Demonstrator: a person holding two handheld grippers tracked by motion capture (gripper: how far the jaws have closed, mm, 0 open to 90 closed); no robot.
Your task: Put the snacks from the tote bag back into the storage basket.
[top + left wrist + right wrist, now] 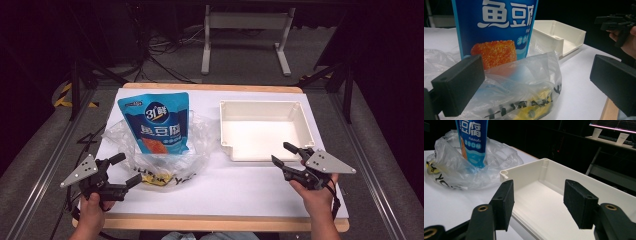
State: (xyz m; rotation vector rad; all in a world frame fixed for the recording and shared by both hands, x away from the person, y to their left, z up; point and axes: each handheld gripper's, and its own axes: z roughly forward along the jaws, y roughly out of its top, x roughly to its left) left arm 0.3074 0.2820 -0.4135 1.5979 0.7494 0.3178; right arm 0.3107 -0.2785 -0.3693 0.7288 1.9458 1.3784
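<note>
- Left tool [122, 170], at the lower left of the high view, has its jaws spread wide with nothing clamped; in the left gripper view the crinkled clear plastic bag with black and yellow print [524, 85] lies between and just beyond the jaws, and I cannot tell whether the left-hand jaw brushes it.
- Right tool [282, 153], at the lower right of the high view, has its jaws apart and holds nothing; in the right gripper view they frame the near corner of the shallow white rectangular plastic tray [544, 195], with no contact that I can make out.
- Blue stand-up pouch with white lettering and an orange food picture [159, 122] stands in the clear bag at the left centre of the high view, rising above the crumpled plastic around it.
- White tray sits at the right centre, empty inside, just beside the bag's right fringe.
- White-topped counter with a wooden edge [225, 192] has a bare strip along the bottom, between the two hands.
- Bag's near edge lies close to the left tool; the tray's near wall lies close to the right tool.
</note>
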